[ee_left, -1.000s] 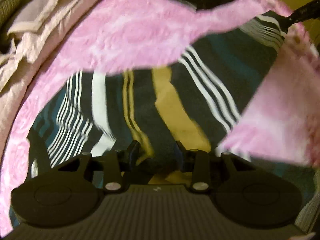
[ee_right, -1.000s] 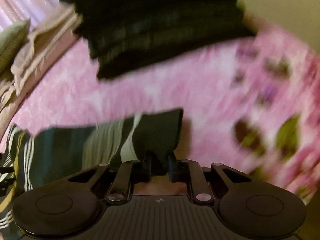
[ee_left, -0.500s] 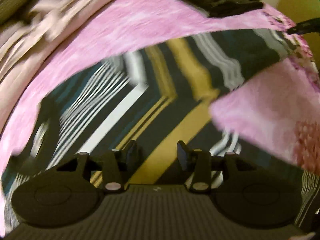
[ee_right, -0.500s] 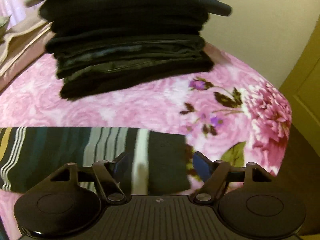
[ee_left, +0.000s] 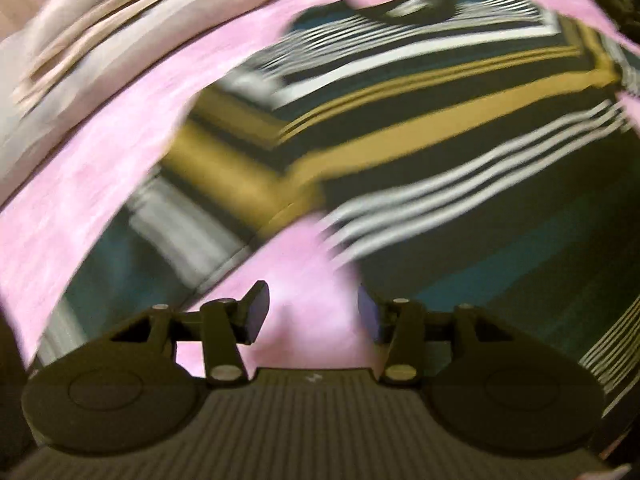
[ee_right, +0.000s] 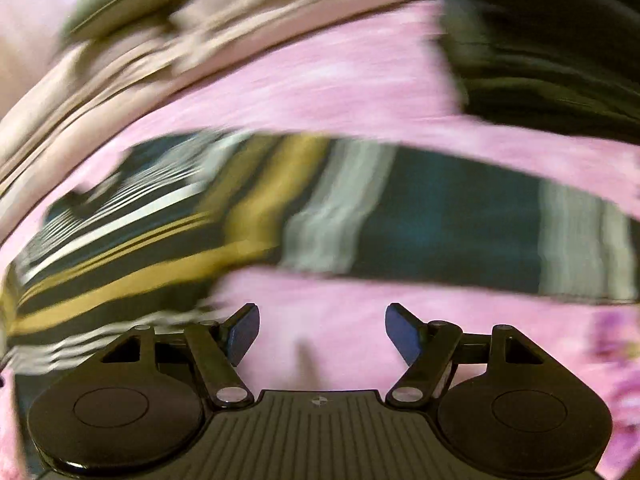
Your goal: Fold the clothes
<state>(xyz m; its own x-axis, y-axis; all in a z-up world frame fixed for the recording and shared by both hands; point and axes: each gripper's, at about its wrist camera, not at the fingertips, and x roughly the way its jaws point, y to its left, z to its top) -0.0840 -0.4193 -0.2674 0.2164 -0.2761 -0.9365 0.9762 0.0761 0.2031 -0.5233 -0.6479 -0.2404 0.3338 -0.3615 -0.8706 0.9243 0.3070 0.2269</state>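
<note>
Nearest, the left tool [ee_left: 310, 308] and right tool [ee_right: 322, 332] both hang with fingers spread apart and nothing between them, over the pink bedspread [ee_right: 328, 80]. A second ago each was clamped on the striped shirt [ee_left: 460, 152]; half a second ago they let go. The shirt now lies just beyond the tools on the bedspread, a sleeve stretched sideways. Beyond the shirt sits a stack of dark folded clothes [ee_right: 560, 52]. Likely the spreading is done and folding comes next.
</note>
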